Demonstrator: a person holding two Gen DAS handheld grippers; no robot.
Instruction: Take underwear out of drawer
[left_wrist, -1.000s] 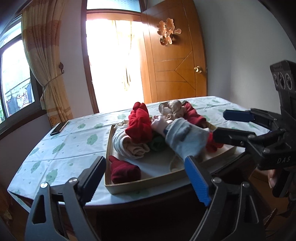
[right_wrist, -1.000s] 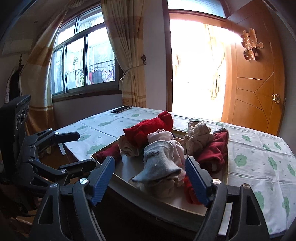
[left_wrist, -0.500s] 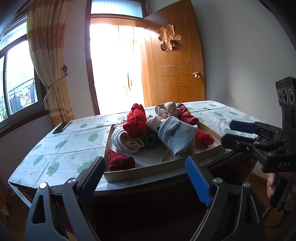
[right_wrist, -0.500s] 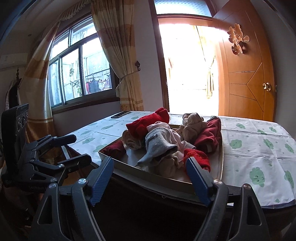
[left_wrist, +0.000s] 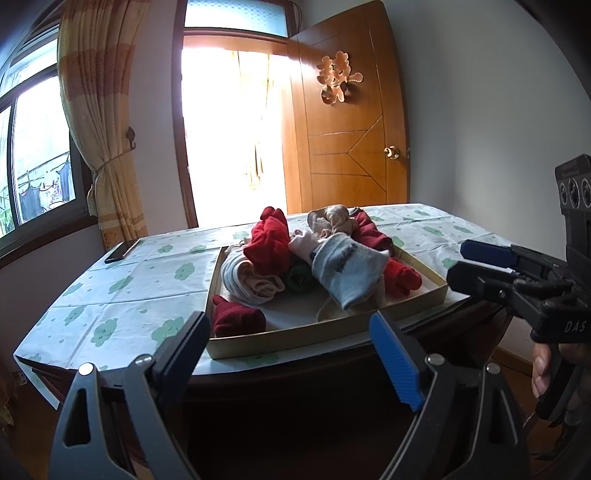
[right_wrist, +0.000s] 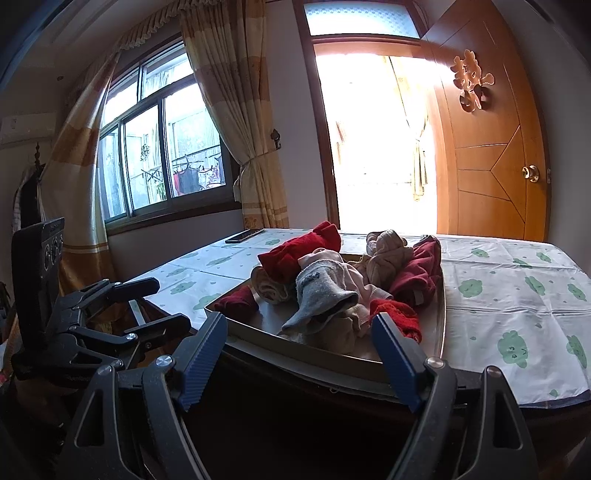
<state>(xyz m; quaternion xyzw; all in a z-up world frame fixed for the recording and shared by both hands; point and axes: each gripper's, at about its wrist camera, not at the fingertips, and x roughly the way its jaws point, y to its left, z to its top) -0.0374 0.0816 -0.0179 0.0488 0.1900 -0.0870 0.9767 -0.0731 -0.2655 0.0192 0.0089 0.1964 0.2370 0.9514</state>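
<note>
A shallow tan drawer tray (left_wrist: 295, 338) sits on the table and holds a heap of rolled underwear: red pieces (left_wrist: 271, 242), a grey piece (left_wrist: 347, 271), a beige-white roll (left_wrist: 247, 280), a dark red roll (left_wrist: 236, 319). The tray (right_wrist: 325, 354) and the heap (right_wrist: 321, 295) also show in the right wrist view. My left gripper (left_wrist: 291, 354) is open and empty, in front of and below the tray's near edge. My right gripper (right_wrist: 299, 358) is open and empty, at the tray's near corner. Each gripper appears in the other's view, the right one (left_wrist: 487, 266) and the left one (right_wrist: 147, 302).
The table (left_wrist: 122, 295) has a white cloth with green cloud prints. A black phone (left_wrist: 122, 251) lies at its far left edge. Behind stand a curtained window (right_wrist: 162, 155), a bright doorway and an open wooden door (left_wrist: 351, 140).
Both grippers have pulled back and down from the tray, so the tray and heap look smaller and farther. Both stayed open and empty.
</note>
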